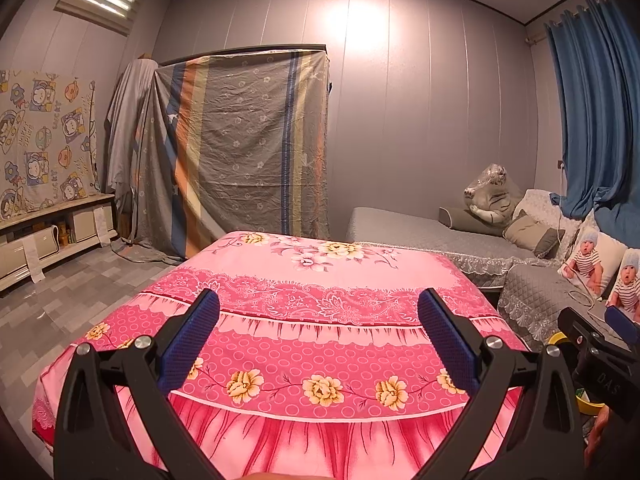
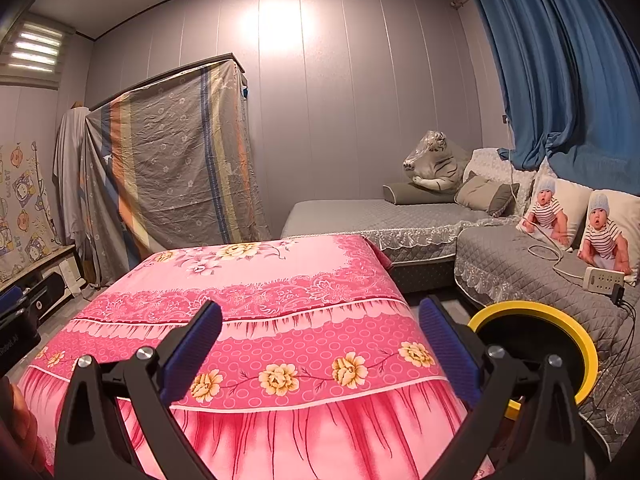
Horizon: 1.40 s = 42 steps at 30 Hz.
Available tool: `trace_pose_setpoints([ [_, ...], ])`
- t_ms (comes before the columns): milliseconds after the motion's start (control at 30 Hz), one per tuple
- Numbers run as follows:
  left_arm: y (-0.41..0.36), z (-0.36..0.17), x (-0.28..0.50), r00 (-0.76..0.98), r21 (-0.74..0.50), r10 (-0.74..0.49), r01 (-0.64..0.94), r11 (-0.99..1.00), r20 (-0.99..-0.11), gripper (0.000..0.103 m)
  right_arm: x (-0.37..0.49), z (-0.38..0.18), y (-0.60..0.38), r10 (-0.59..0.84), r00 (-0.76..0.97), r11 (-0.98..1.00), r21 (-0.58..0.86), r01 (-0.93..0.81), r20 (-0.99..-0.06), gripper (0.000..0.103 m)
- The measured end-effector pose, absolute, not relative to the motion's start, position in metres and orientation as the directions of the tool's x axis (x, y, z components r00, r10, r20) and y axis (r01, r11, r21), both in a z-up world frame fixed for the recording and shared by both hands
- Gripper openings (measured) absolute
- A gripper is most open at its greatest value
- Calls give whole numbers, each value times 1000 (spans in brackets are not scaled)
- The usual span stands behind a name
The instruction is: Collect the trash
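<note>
A pink floral cloth (image 1: 304,320) covers the table in a grey-panelled room; no trash shows on it. From the left stand a low cabinet (image 1: 52,232), a sheet-draped wardrobe (image 1: 240,144), a grey sofa (image 2: 400,216) and blue curtains (image 2: 560,80). The left gripper (image 1: 318,336) and right gripper (image 2: 320,344) hover with jaws apart, holding nothing. A yellow-rimmed bin (image 2: 576,340), its inside dark, sits just right of the table.

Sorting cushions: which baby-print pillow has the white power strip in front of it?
The baby pillow nearer the camera; the power strip lies at its foot, unlike the farther pillow.
</note>
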<state>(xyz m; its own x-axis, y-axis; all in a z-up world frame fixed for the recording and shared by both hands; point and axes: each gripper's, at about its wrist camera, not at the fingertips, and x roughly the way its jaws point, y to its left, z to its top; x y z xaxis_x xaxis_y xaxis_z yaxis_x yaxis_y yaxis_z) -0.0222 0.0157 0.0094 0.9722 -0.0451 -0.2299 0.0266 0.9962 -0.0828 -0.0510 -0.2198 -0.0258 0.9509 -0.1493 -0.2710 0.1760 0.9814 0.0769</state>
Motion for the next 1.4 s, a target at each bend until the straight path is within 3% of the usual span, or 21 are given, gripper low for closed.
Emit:
trace_pose_setpoints([
  [1400, 6, 9, -21, 969, -63, -60, 47, 997, -240, 95, -47, -30, -221, -131, 945, 981, 96, 166, -299, 95],
])
